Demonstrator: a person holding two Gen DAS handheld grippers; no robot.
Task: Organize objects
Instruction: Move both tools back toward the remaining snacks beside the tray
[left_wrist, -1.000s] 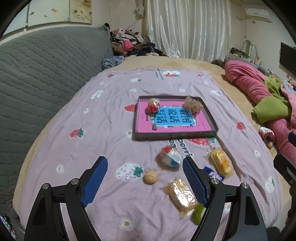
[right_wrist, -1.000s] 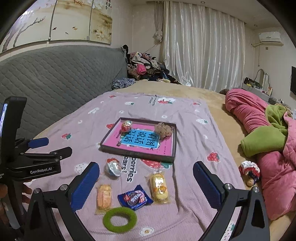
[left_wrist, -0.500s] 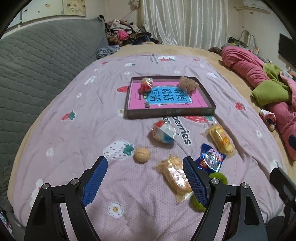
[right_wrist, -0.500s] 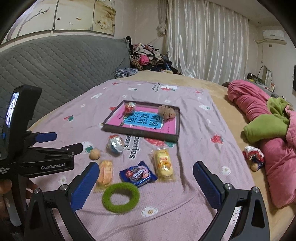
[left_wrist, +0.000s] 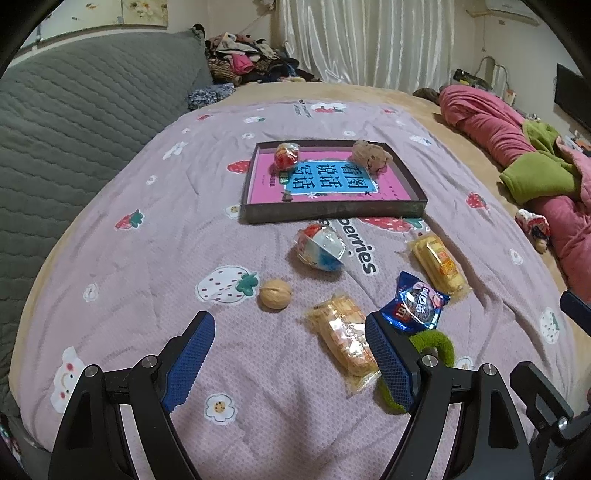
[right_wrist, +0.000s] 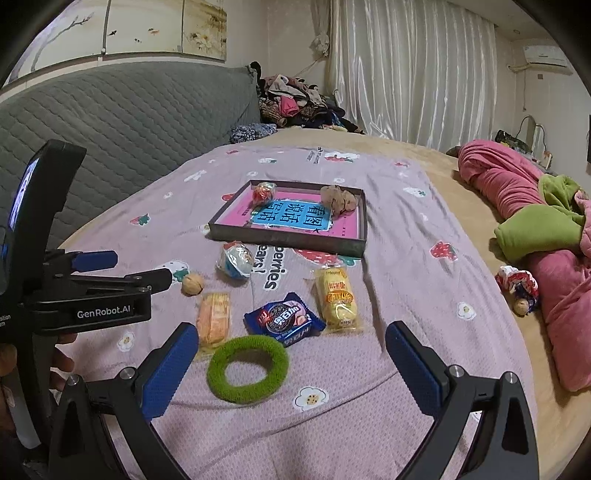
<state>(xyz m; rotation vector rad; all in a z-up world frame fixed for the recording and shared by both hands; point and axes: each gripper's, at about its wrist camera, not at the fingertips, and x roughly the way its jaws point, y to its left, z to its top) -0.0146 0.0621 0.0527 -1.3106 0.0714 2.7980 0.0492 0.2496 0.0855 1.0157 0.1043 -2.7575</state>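
Observation:
A dark shallow tray (left_wrist: 332, 212) (right_wrist: 284, 242) with a pink and blue book in it sits mid-bed, holding a wrapped red candy (left_wrist: 287, 155) and a brown plush (left_wrist: 371, 155). In front of it lie a blue-white ball (left_wrist: 321, 248), a walnut (left_wrist: 275, 294), an orange cracker pack (left_wrist: 341, 334), a blue cookie pack (right_wrist: 284, 319), a yellow cake pack (right_wrist: 335, 297) and a green fuzzy ring (right_wrist: 247, 368). My left gripper (left_wrist: 290, 354) stands open above the sheet just short of the walnut. My right gripper (right_wrist: 291, 363) is open too, over the ring.
The purple strawberry sheet (left_wrist: 129, 258) covers the bed. A grey quilted headboard (right_wrist: 129, 122) runs along the left. Pink and green bedding (right_wrist: 535, 221) lies bunched at the right, with a small doll (right_wrist: 517, 284) beside it. Clothes (right_wrist: 295, 103) are piled at the far end.
Both grippers have sunk toward the bed and tilted down; the items now sit closer and higher in each view. Jaws stay as wide as before.

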